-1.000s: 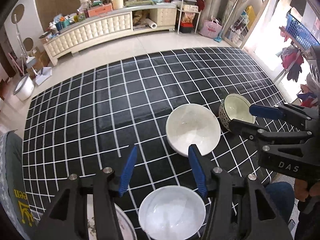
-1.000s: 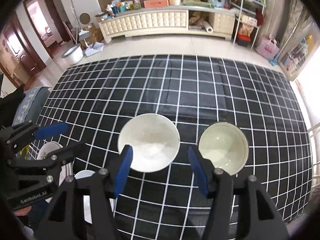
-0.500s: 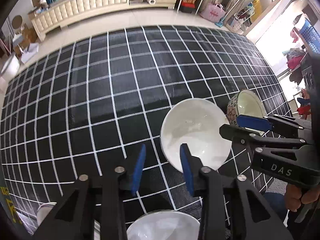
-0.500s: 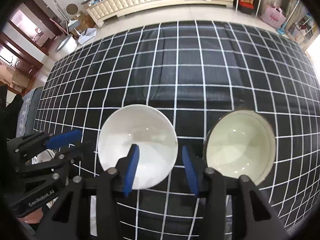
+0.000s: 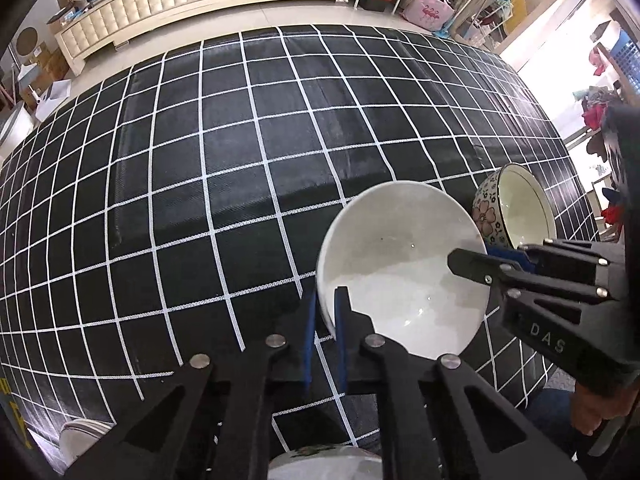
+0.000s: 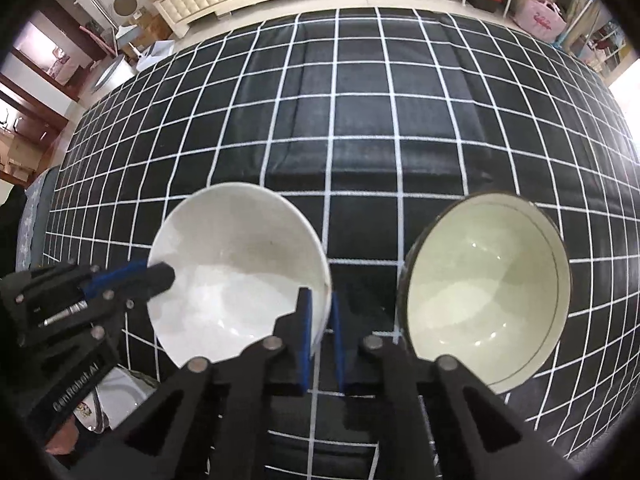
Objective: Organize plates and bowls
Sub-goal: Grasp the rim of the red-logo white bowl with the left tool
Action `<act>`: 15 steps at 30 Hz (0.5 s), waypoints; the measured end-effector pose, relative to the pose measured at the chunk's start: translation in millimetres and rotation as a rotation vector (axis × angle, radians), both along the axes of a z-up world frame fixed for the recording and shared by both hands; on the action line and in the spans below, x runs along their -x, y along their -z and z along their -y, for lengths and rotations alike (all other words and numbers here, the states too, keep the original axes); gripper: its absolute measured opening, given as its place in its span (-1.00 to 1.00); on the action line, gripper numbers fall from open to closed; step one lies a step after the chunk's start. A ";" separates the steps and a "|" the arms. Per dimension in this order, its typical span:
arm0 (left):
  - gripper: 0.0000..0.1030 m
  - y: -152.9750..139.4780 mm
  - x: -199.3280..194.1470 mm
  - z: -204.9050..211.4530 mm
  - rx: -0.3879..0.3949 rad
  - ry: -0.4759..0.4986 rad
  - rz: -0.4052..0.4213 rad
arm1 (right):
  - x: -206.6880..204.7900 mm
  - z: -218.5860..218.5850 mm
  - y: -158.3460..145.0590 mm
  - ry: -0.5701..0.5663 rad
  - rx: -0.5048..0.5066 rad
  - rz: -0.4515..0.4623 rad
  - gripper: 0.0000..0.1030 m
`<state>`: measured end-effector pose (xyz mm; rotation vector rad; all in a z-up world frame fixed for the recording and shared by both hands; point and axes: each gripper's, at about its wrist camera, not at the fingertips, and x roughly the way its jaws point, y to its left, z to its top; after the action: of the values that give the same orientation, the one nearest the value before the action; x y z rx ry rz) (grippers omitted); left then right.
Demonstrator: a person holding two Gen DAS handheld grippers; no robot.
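- Because the task is to sort the dishes, some plates lie at the near left corner of the bench, well apart from the bowls. It looks like a place for a pile.
- The left tongs are clenched on the left rim of the white bowl. One blue pad is outside the wall and one is inside, so the thin rim does not slip.
- The white bowl is near the front middle of the bench, on the black checked cloth. I cannot tell if it rests on the cloth or is a little raised.
- The right tongs are clenched on the opposite rim of the same bowl. In my judgement two grips are used because the smooth, wide bowl would tip with only one.
- The floral bowl stands upright just beside the white bowl, on its right, and nothing holds it. It seems narrower, so I think it is a candidate for nesting.
- Writing: in the left view "DAS" is on the body of the right tongs. In the right view "GenRobot.AI" is on the left tongs. Yellow signs at the left edge of the left view are too cut off to read.
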<state>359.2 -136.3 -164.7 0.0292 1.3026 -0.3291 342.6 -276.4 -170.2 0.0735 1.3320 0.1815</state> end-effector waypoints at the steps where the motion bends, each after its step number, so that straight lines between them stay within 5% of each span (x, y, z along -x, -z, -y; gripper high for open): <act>1: -0.86 0.9 -0.2 1.0 -0.004 0.003 0.000 | -0.5 4.4 0.4 0.000 -0.002 0.004 -0.76; 15: -0.88 -31.9 20.2 0.7 -0.026 0.001 0.059 | 26.5 0.0 -35.7 -0.003 -0.023 0.049 -0.78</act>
<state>339.0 -137.0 -132.7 0.0614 1.2482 -0.3103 316.1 -276.4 -134.5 0.0862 1.2810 0.2006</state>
